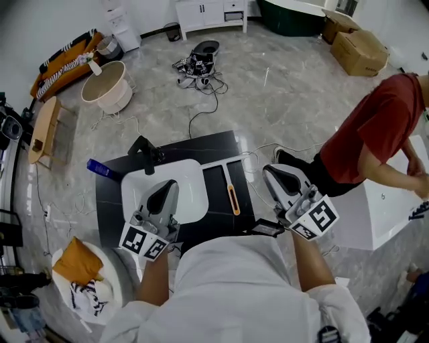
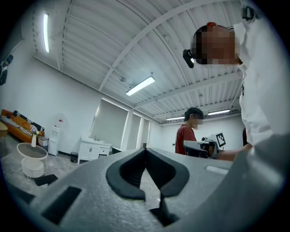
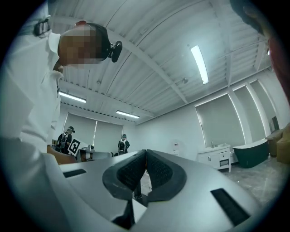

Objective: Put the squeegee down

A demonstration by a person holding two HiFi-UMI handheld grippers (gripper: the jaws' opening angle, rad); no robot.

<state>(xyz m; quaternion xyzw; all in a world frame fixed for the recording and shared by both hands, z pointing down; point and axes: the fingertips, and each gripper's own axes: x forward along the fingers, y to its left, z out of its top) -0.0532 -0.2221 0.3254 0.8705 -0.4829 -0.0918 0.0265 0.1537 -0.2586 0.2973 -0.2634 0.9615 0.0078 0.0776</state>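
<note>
Two grippers in hand, both tilted up off the work surface.

- Left gripper [image 2: 145, 150]: jaws closed, pads meeting at the tips, nothing between them. In the head view, left gripper [image 1: 170, 183] sits over the near edge of the white sink basin [image 1: 194, 175]. Its own view looks out across the room to the ceiling lights.
- Right gripper [image 3: 146, 152]: jaws likewise pressed together at the tips, empty. In the head view, right gripper [image 1: 268, 170] is just off the right edge of the black countertop [image 1: 213, 144].
- Squeegee [image 1: 232, 199]: not held. It lies flat on the black countertop, just right of the sink basin and between the two grippers. The orange handle points toward the person and the pale crossbar end lies at the far side. It is apart from both grippers.
- Black faucet [image 1: 143, 150] stands at the far left corner of the basin. A blue object [image 1: 101, 167] lies at the counter's left edge, near the faucet.
- Person in a red shirt [image 1: 379, 127] bends over a white unit to the right, well apart from the counter. The same person shows in the left gripper view [image 2: 185, 134].
- Floor beyond the counter: a tangle of cables [image 1: 200, 72], a round cream tub [image 1: 106, 86] and cardboard boxes [image 1: 358, 48] at far right.
- White cabinet [image 1: 210, 13] stands against the back wall.
</note>
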